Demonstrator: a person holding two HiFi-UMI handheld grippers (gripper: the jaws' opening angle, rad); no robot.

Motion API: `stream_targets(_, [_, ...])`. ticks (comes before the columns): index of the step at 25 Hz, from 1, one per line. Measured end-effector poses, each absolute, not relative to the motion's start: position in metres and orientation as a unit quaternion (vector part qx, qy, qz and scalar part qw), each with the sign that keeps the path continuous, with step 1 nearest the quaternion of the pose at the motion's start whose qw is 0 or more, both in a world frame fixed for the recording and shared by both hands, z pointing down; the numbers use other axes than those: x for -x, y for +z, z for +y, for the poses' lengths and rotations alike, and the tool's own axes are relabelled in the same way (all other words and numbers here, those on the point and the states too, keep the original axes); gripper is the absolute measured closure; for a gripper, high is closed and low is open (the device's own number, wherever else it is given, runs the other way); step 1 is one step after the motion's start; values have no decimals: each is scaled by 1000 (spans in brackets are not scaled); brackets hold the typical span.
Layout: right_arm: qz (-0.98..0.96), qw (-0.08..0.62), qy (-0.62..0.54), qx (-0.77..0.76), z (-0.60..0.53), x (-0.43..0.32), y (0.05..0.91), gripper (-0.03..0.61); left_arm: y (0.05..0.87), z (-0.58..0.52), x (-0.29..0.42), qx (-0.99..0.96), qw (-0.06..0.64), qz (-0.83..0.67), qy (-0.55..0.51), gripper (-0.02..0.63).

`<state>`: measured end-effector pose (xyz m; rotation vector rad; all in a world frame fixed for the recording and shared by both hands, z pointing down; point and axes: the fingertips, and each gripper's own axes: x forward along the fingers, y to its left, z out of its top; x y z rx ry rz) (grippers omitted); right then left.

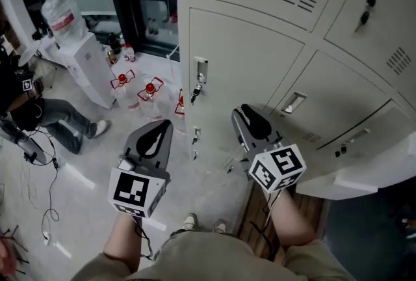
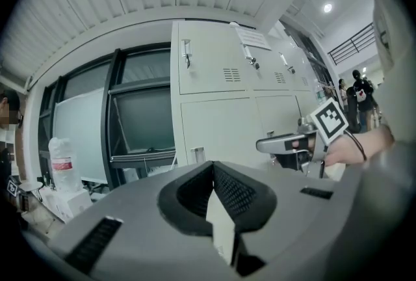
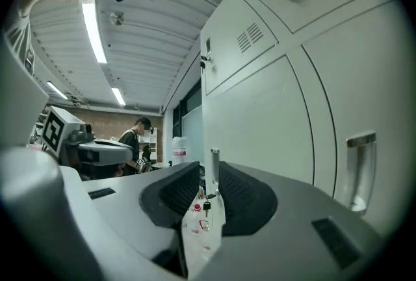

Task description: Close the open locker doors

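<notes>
Only overhead, open locker door [image 1: 374, 175] near right gripper [image 3: 208, 168], slightly parted, empty, left gripper [image 2: 213, 166] closed

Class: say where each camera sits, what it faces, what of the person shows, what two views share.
Head view: on head, steeply down at lockers; forearms, left gripper, right gripper.
Left gripper view: on left gripper, facing lockers; right hand.
Right gripper view: on right gripper, along lockers; left gripper.
Both gripper views share the water bottle.
</notes>
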<state>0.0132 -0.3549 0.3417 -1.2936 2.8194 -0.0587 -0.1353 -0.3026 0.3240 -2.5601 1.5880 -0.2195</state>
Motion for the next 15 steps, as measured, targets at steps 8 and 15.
stream_targets(8, [909, 68, 13, 411, -288, -54, 287, 531, 295, -270, 97, 856, 87, 506, -63, 606])
stream_targets(15, [900, 79, 25, 429, -239, -93, 270, 553, 285, -239, 60, 870, 97, 480, -58, 606])
